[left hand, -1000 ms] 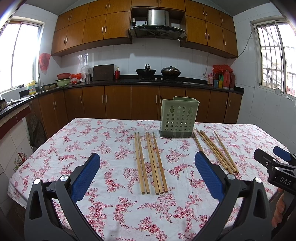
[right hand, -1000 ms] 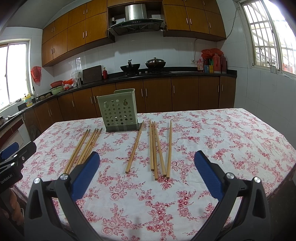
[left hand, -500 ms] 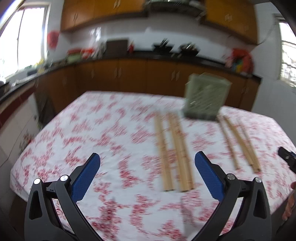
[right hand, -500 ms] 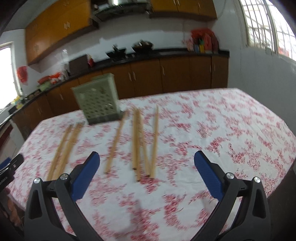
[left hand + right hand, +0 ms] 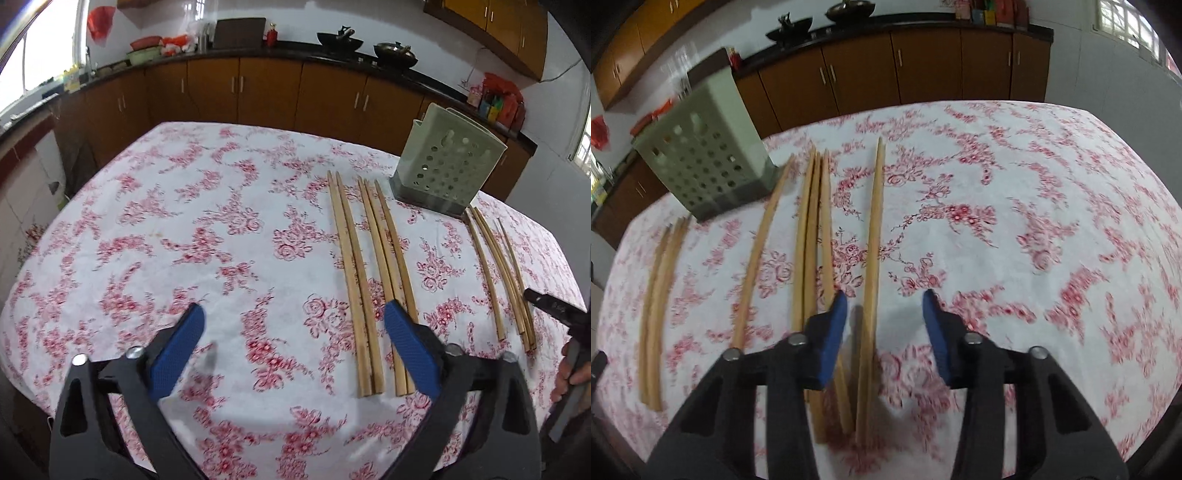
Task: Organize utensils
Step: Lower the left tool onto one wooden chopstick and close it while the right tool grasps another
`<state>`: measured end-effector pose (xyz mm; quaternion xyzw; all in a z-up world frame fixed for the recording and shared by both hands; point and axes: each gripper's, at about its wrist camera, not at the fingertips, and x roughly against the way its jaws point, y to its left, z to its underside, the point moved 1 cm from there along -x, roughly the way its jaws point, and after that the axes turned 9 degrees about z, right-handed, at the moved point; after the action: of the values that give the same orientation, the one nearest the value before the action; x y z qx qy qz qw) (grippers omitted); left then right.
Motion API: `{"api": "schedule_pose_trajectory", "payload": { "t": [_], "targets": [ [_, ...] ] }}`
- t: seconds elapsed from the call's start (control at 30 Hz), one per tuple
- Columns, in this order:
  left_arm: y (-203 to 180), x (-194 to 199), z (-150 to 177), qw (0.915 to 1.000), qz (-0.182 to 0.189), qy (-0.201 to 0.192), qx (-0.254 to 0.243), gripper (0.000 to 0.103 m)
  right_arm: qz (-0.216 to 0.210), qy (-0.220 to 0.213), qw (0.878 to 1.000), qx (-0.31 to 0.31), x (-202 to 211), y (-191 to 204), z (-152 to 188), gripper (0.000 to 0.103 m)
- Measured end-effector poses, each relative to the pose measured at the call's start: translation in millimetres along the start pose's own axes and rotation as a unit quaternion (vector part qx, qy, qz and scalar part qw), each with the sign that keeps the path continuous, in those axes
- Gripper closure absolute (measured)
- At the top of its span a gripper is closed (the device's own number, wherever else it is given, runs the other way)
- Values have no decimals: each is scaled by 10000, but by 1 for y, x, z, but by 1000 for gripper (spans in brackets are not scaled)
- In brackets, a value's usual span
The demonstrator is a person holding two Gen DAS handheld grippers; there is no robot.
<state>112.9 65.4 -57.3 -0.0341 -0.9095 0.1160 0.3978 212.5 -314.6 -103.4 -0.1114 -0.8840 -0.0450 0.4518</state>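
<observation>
1. Nearest, the right gripper (image 5: 884,325) has dropped from a level look across the kitchen to a steep lean over the flowered tablecloth (image 5: 1015,192). Its jaws have just been closing and now stand narrowed. One lone chopstick (image 5: 873,236) runs between the blue pads, nearer the left one, but neither pad presses on it yet.

2. The left gripper (image 5: 293,336) has dipped too, its jaws closing only a little — still wide apart, nothing held. Its right pad (image 5: 410,350) overlaps the near ends of the left-hand bundle of chopsticks (image 5: 369,269).

3. Farther right lies the second bundle (image 5: 498,273), with the right tool's tip and the person's hand (image 5: 570,373) beside it.

4. Farthest, the green perforated holder (image 5: 447,170) stands upright and looks empty, so no chopstick is sorted yet — the first pick seems about to start.
</observation>
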Motion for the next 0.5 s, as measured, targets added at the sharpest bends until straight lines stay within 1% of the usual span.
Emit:
{"api": "schedule_pose_trajectory", "payload": {
  "t": [0.03, 0.1, 0.17, 0.23, 0.4, 0.5],
  "targets": [
    [0, -5, -2, 10000, 19, 34, 5, 20, 76, -30, 9999, 82, -1, 1, 0, 78],
    [-1, -15, -5, 9998, 135, 138, 28, 30, 249, -126, 9995, 152, -2, 1, 1, 93],
    [-5, -21, -6, 9994, 280, 208, 37, 35, 172, -119, 9998, -46, -2, -9, 0, 93],
    [-10, -26, -7, 9990, 375, 248, -27, 39, 182, -95, 9997, -94, -3, -16, -3, 94],
    [-20, -43, -7, 9980, 233, 478, -340, 59, 245, -176, 9995, 28, -1, -13, 0, 95],
    [-23, -49, -5, 9972, 224, 578, -413, 62, 212, -167, 9996, 5, -2, -15, 0, 95]
  ]
}}
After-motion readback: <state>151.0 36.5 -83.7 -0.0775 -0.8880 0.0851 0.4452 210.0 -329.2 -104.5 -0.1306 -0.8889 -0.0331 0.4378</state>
